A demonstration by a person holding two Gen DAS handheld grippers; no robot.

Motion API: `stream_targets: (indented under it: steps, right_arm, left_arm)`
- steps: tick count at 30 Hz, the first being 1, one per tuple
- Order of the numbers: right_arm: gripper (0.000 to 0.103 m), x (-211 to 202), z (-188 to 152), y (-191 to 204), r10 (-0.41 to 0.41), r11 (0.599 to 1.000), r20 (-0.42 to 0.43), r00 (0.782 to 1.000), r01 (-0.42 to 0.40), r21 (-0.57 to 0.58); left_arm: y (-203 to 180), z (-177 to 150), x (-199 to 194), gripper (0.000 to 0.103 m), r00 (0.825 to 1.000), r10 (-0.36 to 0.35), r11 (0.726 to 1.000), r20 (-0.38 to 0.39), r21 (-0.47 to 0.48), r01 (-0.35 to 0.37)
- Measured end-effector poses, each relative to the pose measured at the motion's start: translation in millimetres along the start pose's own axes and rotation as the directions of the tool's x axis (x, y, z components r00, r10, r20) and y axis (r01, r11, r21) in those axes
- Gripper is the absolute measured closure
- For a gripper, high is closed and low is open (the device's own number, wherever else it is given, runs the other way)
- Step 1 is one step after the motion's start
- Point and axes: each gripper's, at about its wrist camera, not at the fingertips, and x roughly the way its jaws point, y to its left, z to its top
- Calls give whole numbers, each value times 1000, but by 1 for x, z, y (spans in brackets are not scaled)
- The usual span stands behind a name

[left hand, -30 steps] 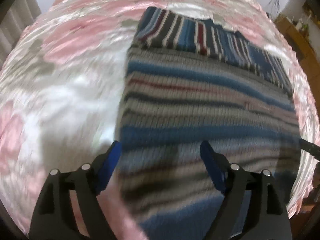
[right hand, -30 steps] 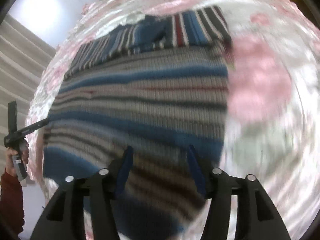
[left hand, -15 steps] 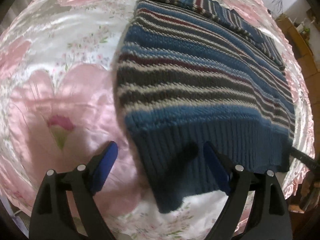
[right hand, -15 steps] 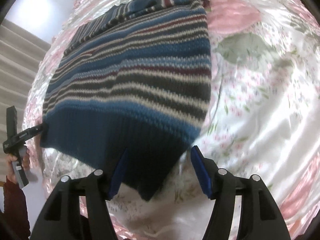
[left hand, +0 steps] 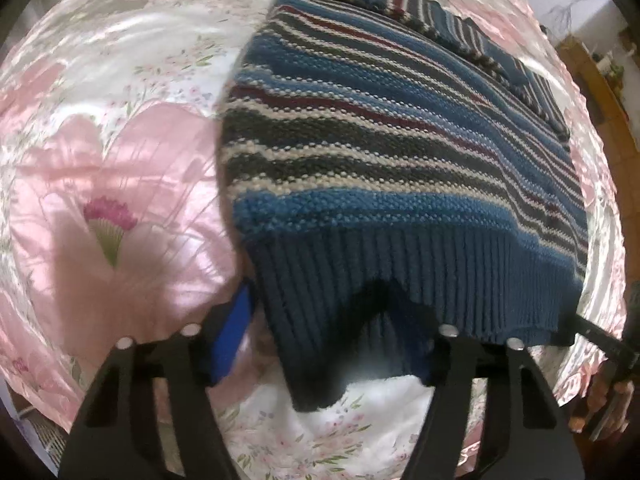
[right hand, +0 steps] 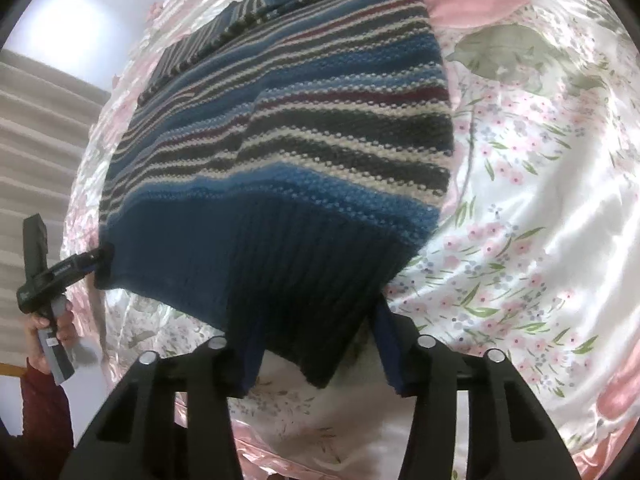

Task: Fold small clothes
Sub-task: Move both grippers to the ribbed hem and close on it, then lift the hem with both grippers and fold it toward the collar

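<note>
Jaws of both the left gripper (left hand: 320,344) and right gripper (right hand: 316,354) stand apart around the striped sweater's (left hand: 392,152) ribbed hem, near the flowery bed's (left hand: 120,184) front edge.

A knitted sweater (left hand: 384,152) striped in blue, dark grey, cream and maroon is spread flat, its stripes running across. A dark blue ribbed hem forms the near edge, lifted at both near corners and sagging between them. The finely striped far part is seen folded over at the top.
</note>
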Motion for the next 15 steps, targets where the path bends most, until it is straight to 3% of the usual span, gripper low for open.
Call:
stream_targets:
  steps: [2, 3, 4, 9, 15]
  right_arm:
    - [72, 0, 0, 0, 11, 1000, 0, 1000, -11, -2]
    - [82, 0, -1, -1, 24, 1000, -1, 1000, -24, 0]
    - [85, 1, -2, -1, 43, 999, -4, 999, -43, 4]
    - [92, -8, -3, 3, 65, 998, 15, 998, -65, -10]
    - [93, -26, 0, 3, 129, 992, 54, 990, -129, 5]
  left_arm:
    - [4, -2, -2, 62, 1000, -12, 1000, -3, -18, 12]
    - [7, -3, -1, 79, 998, -53, 998, -18, -38, 52]
    - [8, -3, 0, 84, 996, -85, 995, -25, -58, 84]
    - [7, -8, -1, 94, 994, -107, 989, -15, -101, 105]
    - [7, -12, -20, 95, 987, -156, 980, 36, -120, 159]
